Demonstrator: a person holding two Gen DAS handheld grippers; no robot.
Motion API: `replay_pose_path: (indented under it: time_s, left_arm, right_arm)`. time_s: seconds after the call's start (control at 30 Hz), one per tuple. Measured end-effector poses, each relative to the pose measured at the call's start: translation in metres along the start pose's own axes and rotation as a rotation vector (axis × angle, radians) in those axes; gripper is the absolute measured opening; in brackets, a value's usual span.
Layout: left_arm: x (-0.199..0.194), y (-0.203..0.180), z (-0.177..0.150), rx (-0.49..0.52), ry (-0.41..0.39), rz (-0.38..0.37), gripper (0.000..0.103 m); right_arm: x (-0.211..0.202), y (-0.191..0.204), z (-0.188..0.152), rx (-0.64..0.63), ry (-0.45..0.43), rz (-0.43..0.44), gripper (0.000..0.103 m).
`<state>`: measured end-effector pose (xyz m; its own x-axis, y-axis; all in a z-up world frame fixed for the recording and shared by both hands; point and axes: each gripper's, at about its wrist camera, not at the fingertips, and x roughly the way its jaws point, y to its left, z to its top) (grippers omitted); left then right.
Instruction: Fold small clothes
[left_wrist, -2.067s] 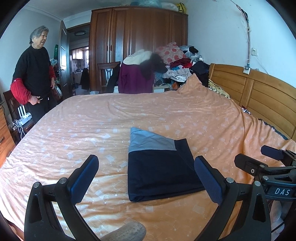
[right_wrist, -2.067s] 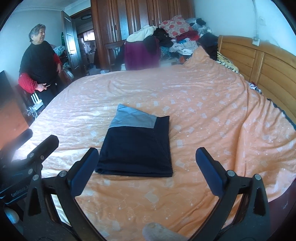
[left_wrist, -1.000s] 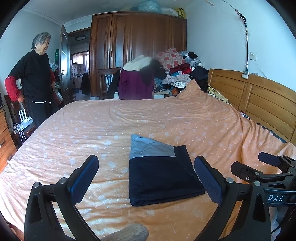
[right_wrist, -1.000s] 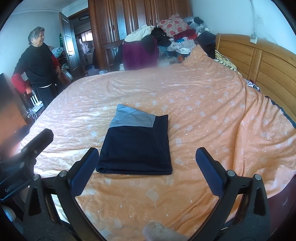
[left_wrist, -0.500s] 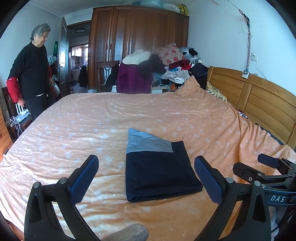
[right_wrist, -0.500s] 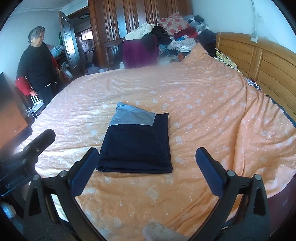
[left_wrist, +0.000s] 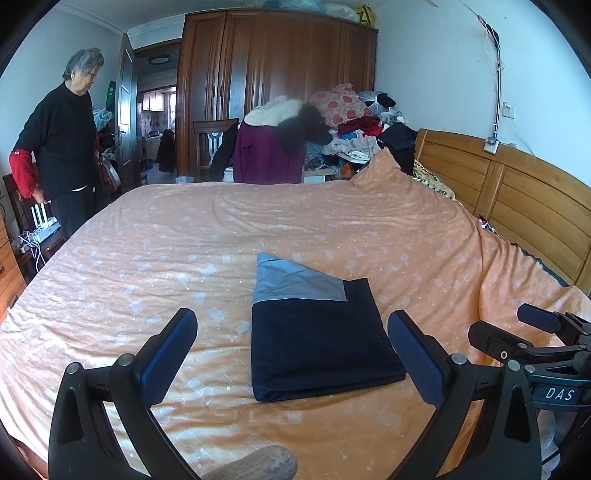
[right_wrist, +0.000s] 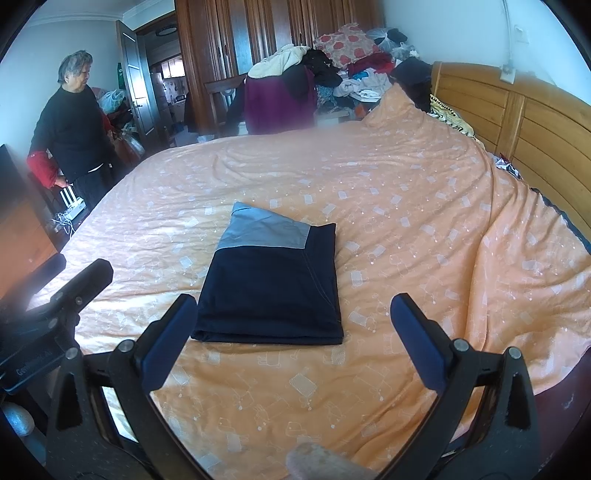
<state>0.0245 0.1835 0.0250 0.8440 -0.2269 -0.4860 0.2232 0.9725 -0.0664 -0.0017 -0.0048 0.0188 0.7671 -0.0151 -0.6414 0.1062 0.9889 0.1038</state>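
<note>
folded garment (left_wrist: 314, 332) lies flat mid-bed (left_wrist: 147, 258), edges squared, bare spread all round. left gripper (left_wrist: 291, 350) and right gripper (right_wrist: 293, 325) both gape, empty, held above the near bed edge.

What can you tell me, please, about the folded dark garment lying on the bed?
The navy-blue folded cloth garment lies flat on the orange patterned bedspread as a neat, several-layered rectangle. A lighter grey-blue panel covers its far end, and a line of stitching runs along its right side. Only the bedspread touches it; the open left claw and open right claw are both held short of it.
</note>
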Motion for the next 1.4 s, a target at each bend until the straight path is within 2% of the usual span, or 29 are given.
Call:
replay_pose_path:
  time_s: [1.4]
  left_arm:
    - [0.008, 0.005, -0.003, -0.004, 0.012, -0.002, 0.103]
  right_arm:
    - [0.012, -0.002, 0.0, 0.012, 0.021, 0.013, 0.102]
